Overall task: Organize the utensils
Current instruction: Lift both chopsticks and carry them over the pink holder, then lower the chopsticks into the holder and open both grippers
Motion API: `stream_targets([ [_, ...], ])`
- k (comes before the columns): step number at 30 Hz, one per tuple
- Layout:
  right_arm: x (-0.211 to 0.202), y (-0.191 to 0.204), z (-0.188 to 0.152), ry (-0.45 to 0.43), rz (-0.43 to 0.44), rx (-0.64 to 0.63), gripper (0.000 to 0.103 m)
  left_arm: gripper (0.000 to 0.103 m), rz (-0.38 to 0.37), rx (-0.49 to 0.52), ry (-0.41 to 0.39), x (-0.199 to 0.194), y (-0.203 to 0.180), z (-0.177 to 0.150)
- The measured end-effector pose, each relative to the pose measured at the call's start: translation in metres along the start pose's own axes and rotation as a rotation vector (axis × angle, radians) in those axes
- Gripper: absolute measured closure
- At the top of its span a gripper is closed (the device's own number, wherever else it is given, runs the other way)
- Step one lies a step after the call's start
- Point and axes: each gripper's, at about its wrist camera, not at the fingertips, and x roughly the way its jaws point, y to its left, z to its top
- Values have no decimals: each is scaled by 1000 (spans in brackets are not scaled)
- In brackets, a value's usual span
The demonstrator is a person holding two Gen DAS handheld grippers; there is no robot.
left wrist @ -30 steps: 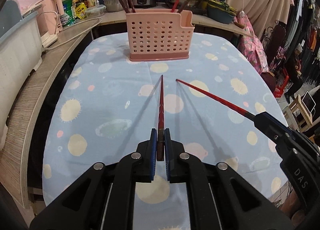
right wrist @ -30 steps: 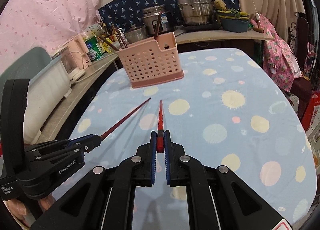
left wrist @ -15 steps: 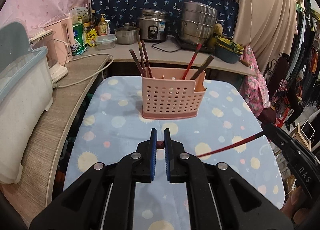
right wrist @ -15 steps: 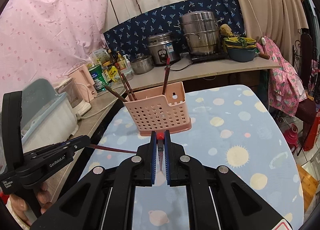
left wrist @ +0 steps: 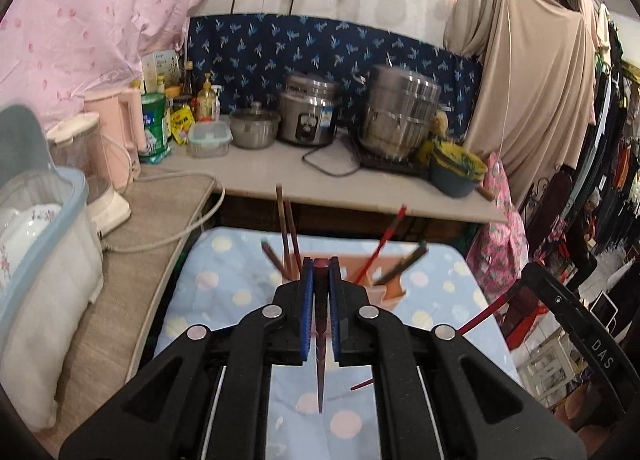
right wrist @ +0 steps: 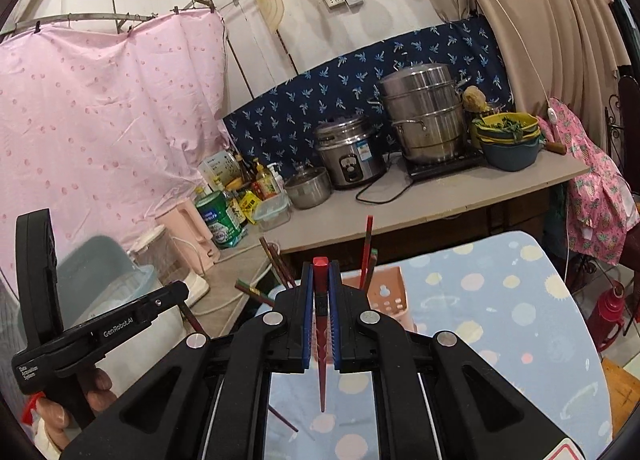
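Left wrist view: the left hand-held gripper [left wrist: 320, 272] is clenched on a dark red chopstick [left wrist: 320, 364], which a second ago pointed forward along the fingers toward the holder and now hangs tip-down between them, above the blue spotted cloth of the bench [left wrist: 224, 292]. The right hand-held gripper [right wrist: 320, 272] likewise grips a brighter red chopstick [right wrist: 321, 372], also swung from lying forward to pointing down. Both cameras have tilted up, so the back wall fills the frames where the cloth did before.

Just beyond the fingers, partly hidden by them, stands the pink utensil holder [right wrist: 386, 296], with several chopsticks [left wrist: 286, 236] leaning out of it; whether either held tip is over its opening is hard to tell. Behind it, on the counter, sit a rice cooker [left wrist: 308, 116] and a steel steamer pot [left wrist: 400, 112].
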Motion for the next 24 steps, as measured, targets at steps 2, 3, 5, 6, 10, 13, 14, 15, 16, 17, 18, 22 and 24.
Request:
stream_targets([
  [2, 4, 3, 17, -31, 8, 2, 96, 96, 2, -9, -33, -1, -1, 18],
  [3, 6, 4, 24, -44, 9, 2, 96, 96, 2, -14, -51, -1, -2, 28],
  [5, 11, 6, 39, -71, 13, 3, 96, 96, -1, -20, -84, -1, -2, 46],
  [6, 14, 8, 47, -84, 14, 3, 96, 96, 1, -21, -101, -1, -3, 54],
  [10, 31, 9, 72, -119, 12, 6, 96, 96, 16, -24, -152, 10, -7, 85],
  [13, 46, 7, 87, -132, 6, 13, 96, 96, 22, -28, -169, 25, -7, 98],
  [14, 51, 7, 90, -131, 2, 12, 96, 96, 25, -26, -172, 30, -7, 101],
  [15, 58, 6, 93, -131, -5, 12, 96, 96, 29, -25, -172, 36, -7, 102],
  [16, 64, 4, 94, -126, -10, 12, 96, 96, 31, -23, -169, 41, -7, 102],
  [17, 70, 1, 94, -118, -14, 12, 96, 96, 32, -20, -166, 46, -7, 101],
  [18, 75, -1, 92, -110, -19, 12, 96, 96, 35, -19, -162, 51, -6, 99],
  [22, 98, -15, 76, -60, -40, 22, 96, 96, 37, -20, -131, 75, -1, 84],
  [24, 110, -22, 65, -29, -47, 34, 96, 96, 38, -21, -112, 85, 0, 77],
])
